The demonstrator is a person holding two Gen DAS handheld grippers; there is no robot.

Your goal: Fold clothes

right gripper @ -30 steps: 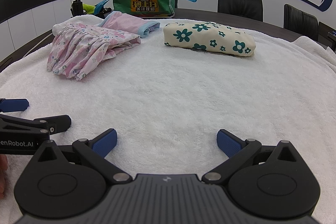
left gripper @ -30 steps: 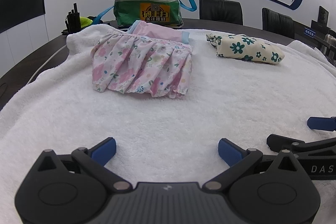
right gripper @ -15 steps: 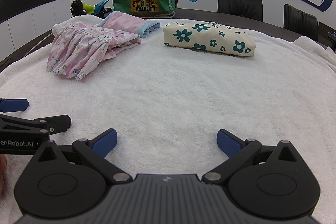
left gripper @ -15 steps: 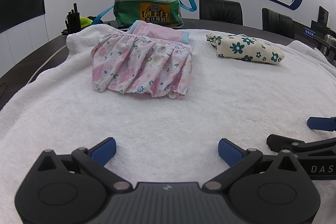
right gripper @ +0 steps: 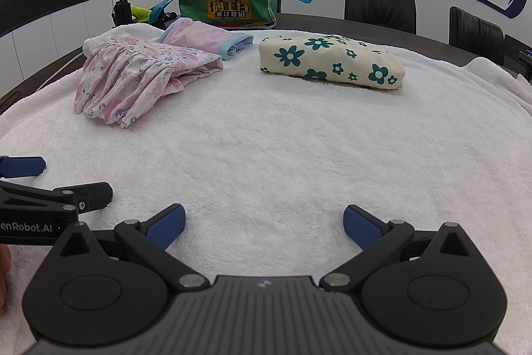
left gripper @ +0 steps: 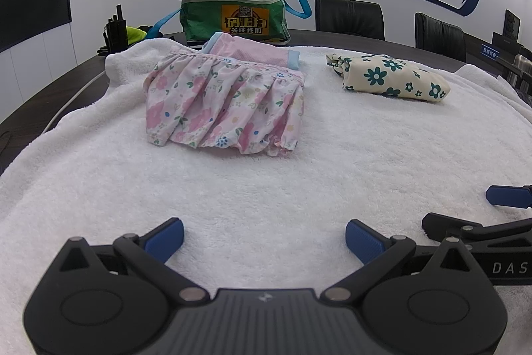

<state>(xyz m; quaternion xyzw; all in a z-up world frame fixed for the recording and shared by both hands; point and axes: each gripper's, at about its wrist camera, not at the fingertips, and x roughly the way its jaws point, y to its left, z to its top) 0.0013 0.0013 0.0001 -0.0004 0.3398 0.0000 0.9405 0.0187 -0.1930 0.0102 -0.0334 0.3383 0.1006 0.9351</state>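
Observation:
A pink floral skirt (left gripper: 226,108) (right gripper: 133,82) lies folded on the white towel (left gripper: 266,188) (right gripper: 282,155), with a pink garment with blue trim (left gripper: 252,52) (right gripper: 206,37) tucked behind it. A cream bundle with teal flowers (left gripper: 395,82) (right gripper: 332,62) rests folded to the right. My left gripper (left gripper: 264,240) is open and holds nothing, low over the towel's near part. My right gripper (right gripper: 264,227) is open too, beside it; its fingers (left gripper: 508,196) show at the left wrist view's right edge.
A green zip bag (left gripper: 232,15) (right gripper: 226,2) with blue straps stands on the dark table (left gripper: 40,95) behind the towel. Black radios (left gripper: 114,32) sit at the back left. Black chairs (left gripper: 349,15) line the far side under a wall with blue lettering.

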